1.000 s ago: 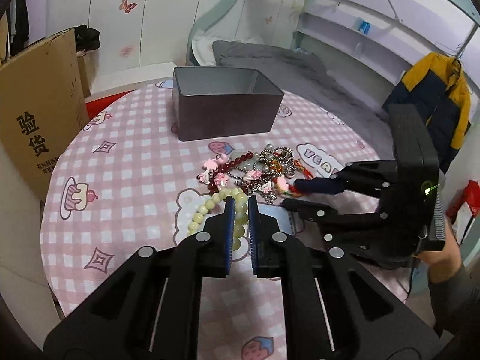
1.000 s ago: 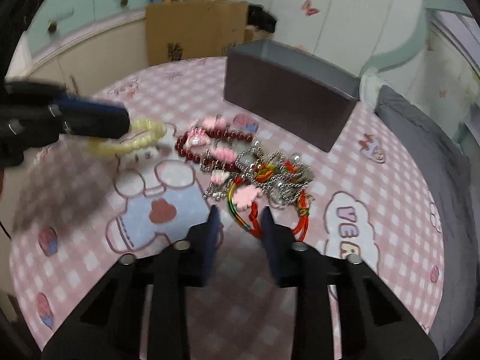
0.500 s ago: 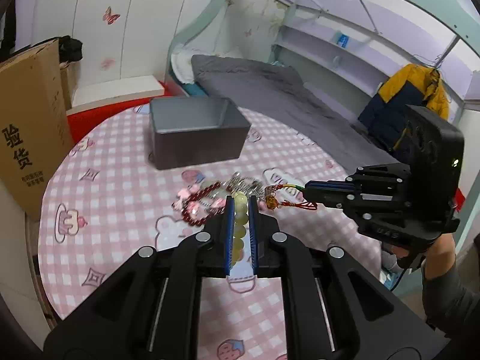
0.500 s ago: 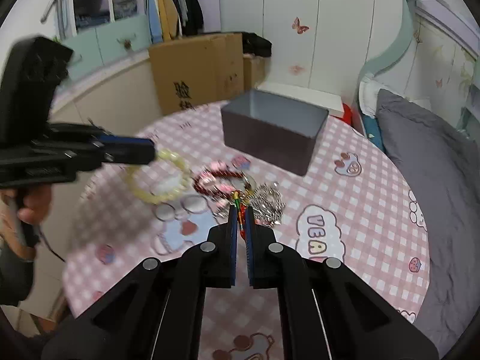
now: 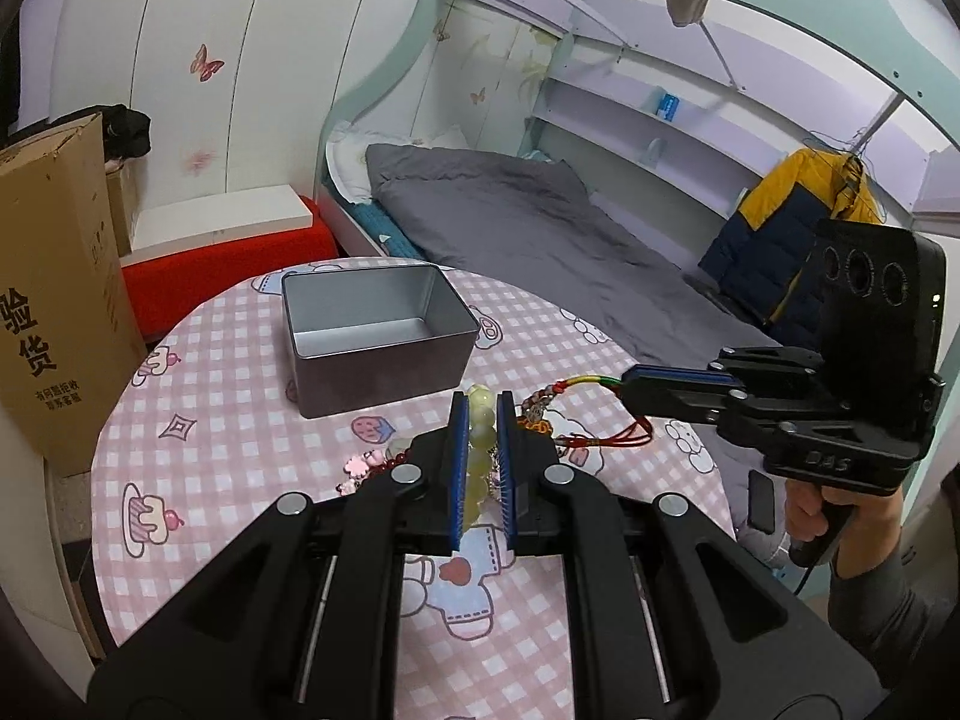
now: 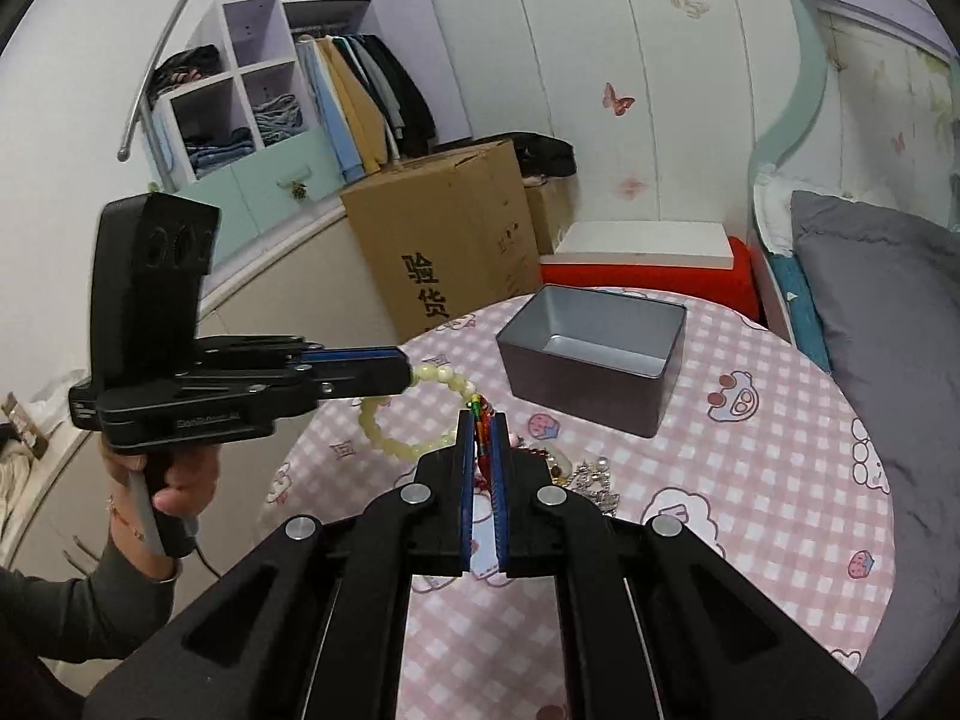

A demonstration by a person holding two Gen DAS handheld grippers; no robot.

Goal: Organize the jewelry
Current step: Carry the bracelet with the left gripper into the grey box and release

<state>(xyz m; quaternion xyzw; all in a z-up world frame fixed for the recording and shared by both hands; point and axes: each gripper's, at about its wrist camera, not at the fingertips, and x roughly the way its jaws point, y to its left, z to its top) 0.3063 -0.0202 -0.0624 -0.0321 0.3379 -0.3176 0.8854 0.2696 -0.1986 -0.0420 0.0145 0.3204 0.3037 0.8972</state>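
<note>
My left gripper is shut on a pale yellow-green bead bracelet, which hangs above the pink checked table. From the right wrist view that bracelet dangles as a loop from the left gripper. My right gripper is shut on a red, yellow and green cord bracelet. Its charms and red tassel trail below the right gripper. An open grey tin box stands behind both, with nothing visible inside. Loose jewelry lies on the table.
A tall cardboard box stands left of the table, with a red stool behind it. A bed with a grey duvet runs along the far right. A hand holds the left gripper's handle beyond the table's left edge.
The right gripper closed on the cord bracelet and lifted it from the pile. Both grippers rose, so the bead bracelet now hangs off the table and the tin's inside shows.
</note>
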